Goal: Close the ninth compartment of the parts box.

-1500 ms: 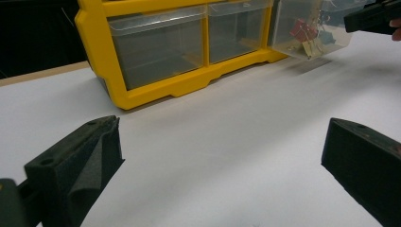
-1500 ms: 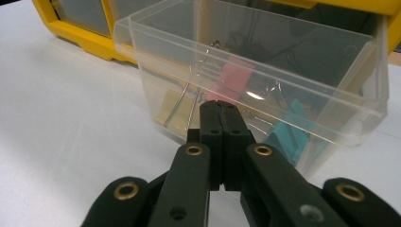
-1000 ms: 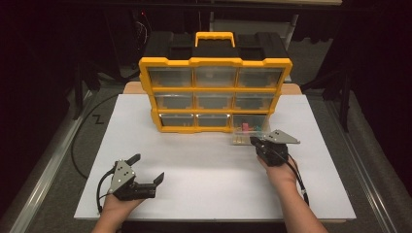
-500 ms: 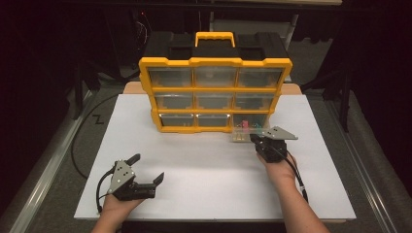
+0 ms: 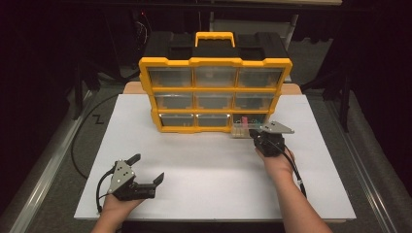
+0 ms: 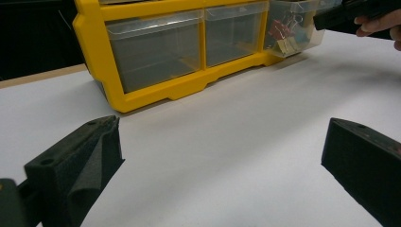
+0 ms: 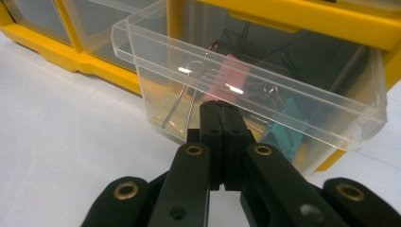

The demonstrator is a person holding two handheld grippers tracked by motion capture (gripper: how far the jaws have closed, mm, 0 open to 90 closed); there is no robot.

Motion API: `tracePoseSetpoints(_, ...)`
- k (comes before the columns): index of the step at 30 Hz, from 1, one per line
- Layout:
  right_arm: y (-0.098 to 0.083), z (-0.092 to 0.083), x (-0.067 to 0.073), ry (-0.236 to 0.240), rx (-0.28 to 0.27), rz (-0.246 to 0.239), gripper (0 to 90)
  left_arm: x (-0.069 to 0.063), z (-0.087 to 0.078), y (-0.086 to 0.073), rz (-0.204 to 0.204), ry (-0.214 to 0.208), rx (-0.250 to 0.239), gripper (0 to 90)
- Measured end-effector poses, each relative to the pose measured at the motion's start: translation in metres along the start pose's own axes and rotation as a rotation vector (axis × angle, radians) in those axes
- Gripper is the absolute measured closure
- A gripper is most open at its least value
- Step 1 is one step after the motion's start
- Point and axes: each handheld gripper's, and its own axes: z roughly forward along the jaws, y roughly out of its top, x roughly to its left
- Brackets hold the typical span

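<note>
Right claw: my right gripper [image 7: 221,109] has its jaws pressed fully together with nothing between them, the tips touching or just short of the front wall of the clear drawer [image 7: 246,94].
Left claw: my left gripper [image 5: 145,170] rests low on the white table [image 5: 209,165], jaws wide apart and empty, well away from the drawer.
Drawer: bottom-right slot of the yellow organizer [image 5: 216,90], pulled partway out, its front overhanging the table.
Contents: binder clips [image 7: 227,75] in pink, teal and gold, piled loosely inside with wire handles sticking up.
Step, as I judge it: pushing the drawer shut with the closed tips, or about to.
Risk one: the tips sit low and left of the wall's middle, so a push could twist the drawer in its slot and jam it.
Risk two: a raised clip handle could catch on the yellow frame above and stop the drawer short.
Risk three: a hard shove may slide the whole organizer backward, since nothing braces it.
Risk four: the smooth wall slopes, so the tips might skid underneath and lift the drawer.
Remedy: I would centre the tips and steady the frame with the left gripper.
</note>
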Motion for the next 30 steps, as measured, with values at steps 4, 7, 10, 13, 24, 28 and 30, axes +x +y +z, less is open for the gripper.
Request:
tracePoseSetpoints(4, 0.004, 0.004, -0.002, -0.012, 0.001, -0.005, 90.0, -0.001, 0.0, 0.0, 0.003, -0.004, 0.001, 0.2)
tracePoseSetpoints(7, 0.006, 0.008, -0.003, -0.021, 0.005, 0.0, 90.0, -0.001, 0.0, 0.0, 0.002, -0.005, 0.0, 0.2)
tracePoseSetpoints(10, 0.009, 0.012, -0.005, -0.029, 0.006, 0.006, 90.0, -0.001, 0.0, 0.0, 0.001, -0.005, -0.001, 0.2)
tracePoseSetpoints(13, 0.011, 0.016, -0.006, -0.038, 0.007, 0.011, 90.0, -0.001, 0.0, 0.0, 0.0, -0.005, -0.001, 0.3)
tracePoseSetpoints(24, 0.02, 0.032, -0.015, -0.08, 0.013, 0.044, 90.0, 0.001, -0.001, 0.0, -0.007, -0.002, -0.005, 0.2)
tracePoseSetpoints(28, 0.02, 0.033, -0.017, -0.069, 0.019, 0.039, 90.0, 0.001, 0.0, 0.0, -0.001, -0.006, -0.003, 0.2)
tracePoseSetpoints(30, 0.019, 0.031, -0.017, -0.065, 0.022, 0.047, 85.6, 0.001, 0.0, 0.0, -0.003, -0.004, -0.002, 0.3)
